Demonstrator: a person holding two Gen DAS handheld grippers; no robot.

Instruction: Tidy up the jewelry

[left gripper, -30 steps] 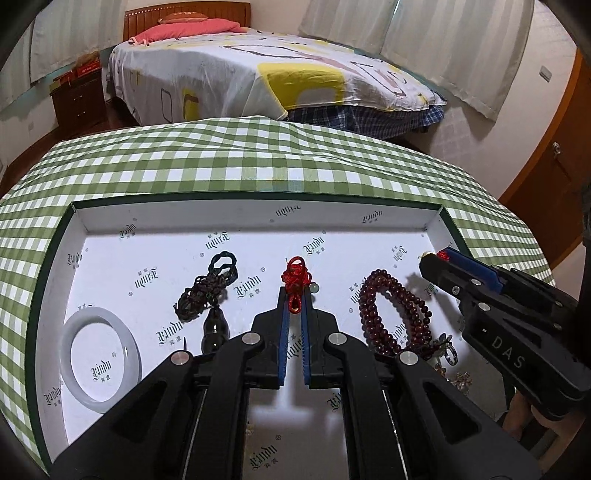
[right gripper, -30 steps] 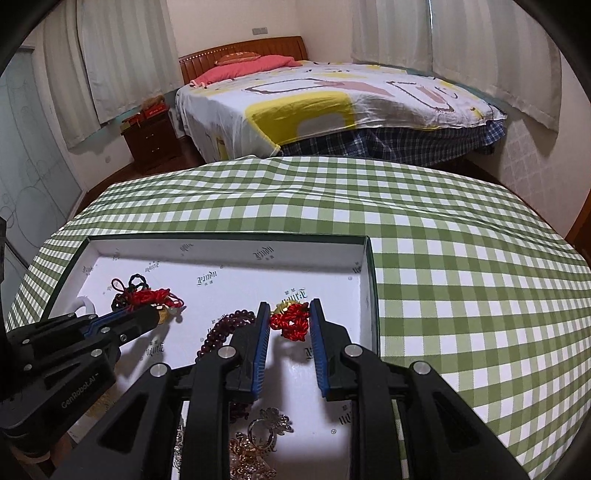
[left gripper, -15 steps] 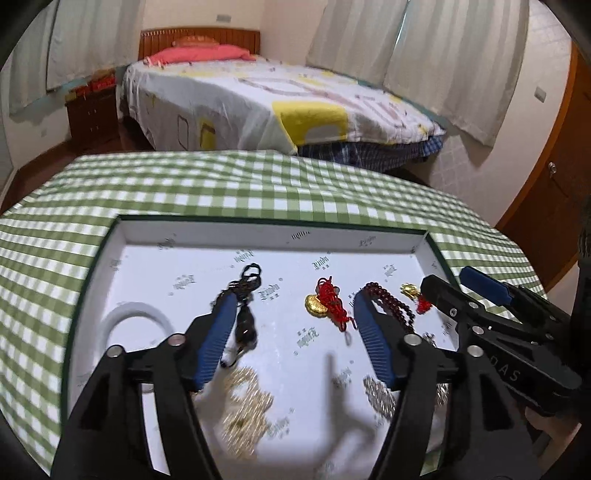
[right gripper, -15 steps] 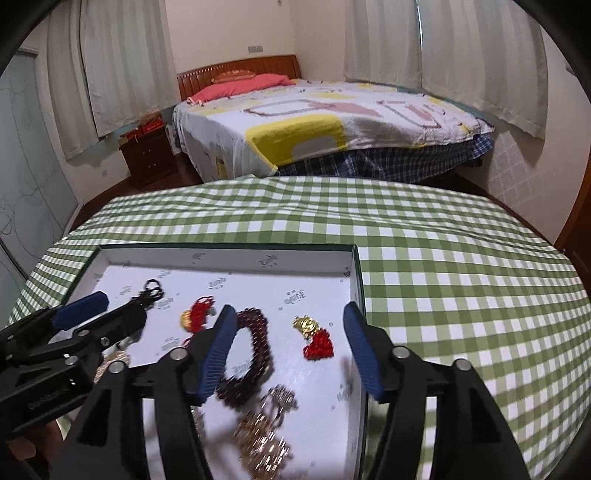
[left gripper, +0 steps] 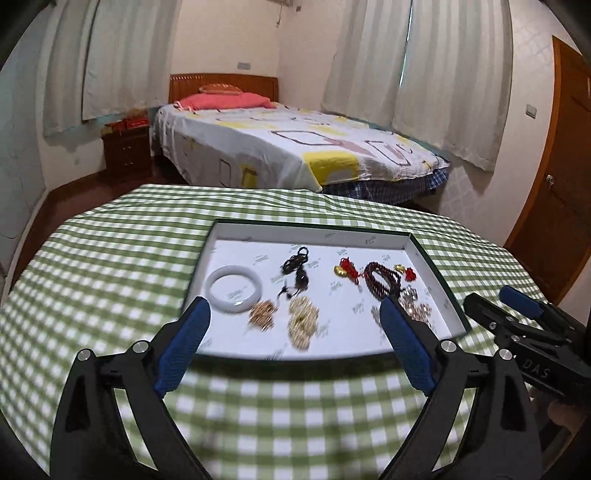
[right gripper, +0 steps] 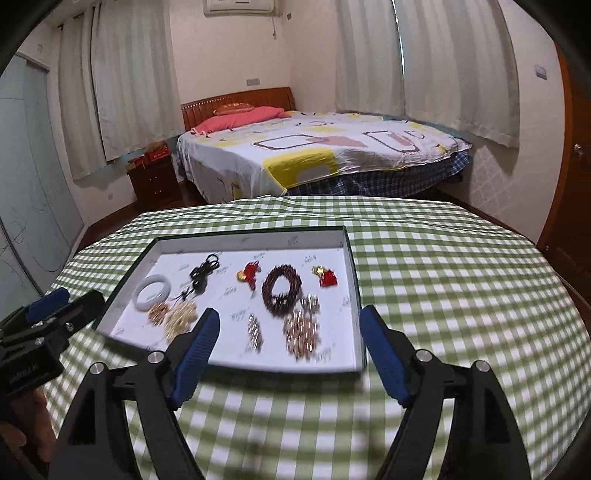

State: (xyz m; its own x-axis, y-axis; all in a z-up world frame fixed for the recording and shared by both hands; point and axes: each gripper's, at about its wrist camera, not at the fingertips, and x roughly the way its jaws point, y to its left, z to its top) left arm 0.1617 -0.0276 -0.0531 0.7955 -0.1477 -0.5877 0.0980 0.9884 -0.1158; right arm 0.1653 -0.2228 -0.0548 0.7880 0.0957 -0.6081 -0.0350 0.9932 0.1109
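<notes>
A bedroom with cream walls. A bed [left gripper: 295, 155] with a wooden headboard [left gripper: 221, 83] stands against the far wall, spread with a white cover patterned in yellow and pink blocks over a blue plaid sheet; a pink pillow [left gripper: 225, 100] lies at its head. Beside the bed stands a dark wooden nightstand [left gripper: 127, 155] with red boxes on top. Pale striped curtains [left gripper: 454, 74] hang closed over the windows. A brown wooden door [left gripper: 554, 206] is on the right. An air conditioner [right gripper: 242, 5] is mounted high on the wall. The floor is dark reddish wood. In front, a tabletop [right gripper: 443, 277] carries a green-and-white checked cloth.
</notes>
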